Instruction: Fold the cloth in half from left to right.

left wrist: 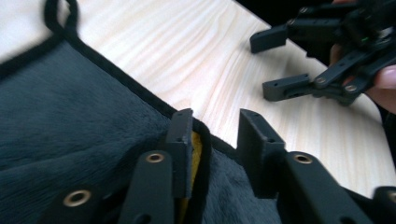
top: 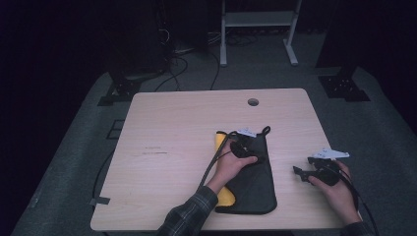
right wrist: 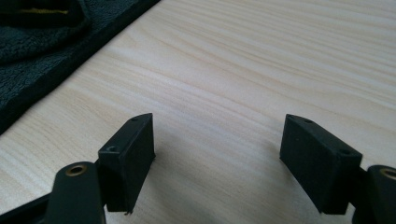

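- Dark grey-black fleece cloth with black trim and a yellow inner layer (top: pixel 251 184) lies flat on the light wooden worktop (top: pixel 167 128), right of centre, its lower end at the near edge.
- Cloth's black hanging loop (top: pixel 266 130) points toward the far edge; a yellow strip shows along the cloth's left side and at its near-left corner.
- Left gripper (top: pixel 242 147) sits over the upper part of the cloth, held by the person's left hand (top: pixel 231 164); plaid sleeve (top: pixel 189 214) comes in from the near edge.
- In the left gripper view, left gripper (left wrist: pixel 215 140) jaws stand apart, not clamped; one jaw rests against the trimmed edge of the cloth (left wrist: pixel 70 112) where yellow lining peeks out, the other over bare worktop just beside that edge. Nothing pinched.
- Right gripper (top: pixel 306 166) is near the right edge of the worktop, well apart from the cloth, held in the right hand (top: pixel 339 189).
- Right gripper view: right gripper (right wrist: pixel 217 144) jaws wide open, empty, bare wood between them; cloth (right wrist: pixel 42 51) at upper left.
- Round cable hole (top: pixel 253 102) near the far edge.
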Demonstrator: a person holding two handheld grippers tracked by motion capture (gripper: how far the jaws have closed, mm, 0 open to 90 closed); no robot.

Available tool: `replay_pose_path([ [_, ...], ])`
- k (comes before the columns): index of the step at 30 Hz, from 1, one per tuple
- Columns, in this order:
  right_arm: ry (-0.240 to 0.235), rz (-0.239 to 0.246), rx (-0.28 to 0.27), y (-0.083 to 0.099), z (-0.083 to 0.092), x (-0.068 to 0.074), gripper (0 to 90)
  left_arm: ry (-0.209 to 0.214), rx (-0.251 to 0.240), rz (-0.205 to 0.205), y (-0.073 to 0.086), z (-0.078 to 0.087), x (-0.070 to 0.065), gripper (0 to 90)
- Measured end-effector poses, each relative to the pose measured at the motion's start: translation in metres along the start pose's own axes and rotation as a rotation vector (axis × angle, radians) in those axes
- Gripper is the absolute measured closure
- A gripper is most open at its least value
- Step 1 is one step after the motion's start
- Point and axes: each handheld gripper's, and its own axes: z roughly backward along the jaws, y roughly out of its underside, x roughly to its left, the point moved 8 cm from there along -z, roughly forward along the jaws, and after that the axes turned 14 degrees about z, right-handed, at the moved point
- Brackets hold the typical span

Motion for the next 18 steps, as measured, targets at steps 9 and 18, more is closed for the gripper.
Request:
replay_pose_path([
  [9,0.001,0.001,0.000,0.000,0.000,0.000,25.0,-0.095,-0.044,-0.046,0.014,0.056,0.016,51.8],
  [18,0.000,0.000,0.001,0.000,0.000,0.000,25.0,-0.228,-0.071,-0.020,0.040,0.098,0.051,50.0],
])
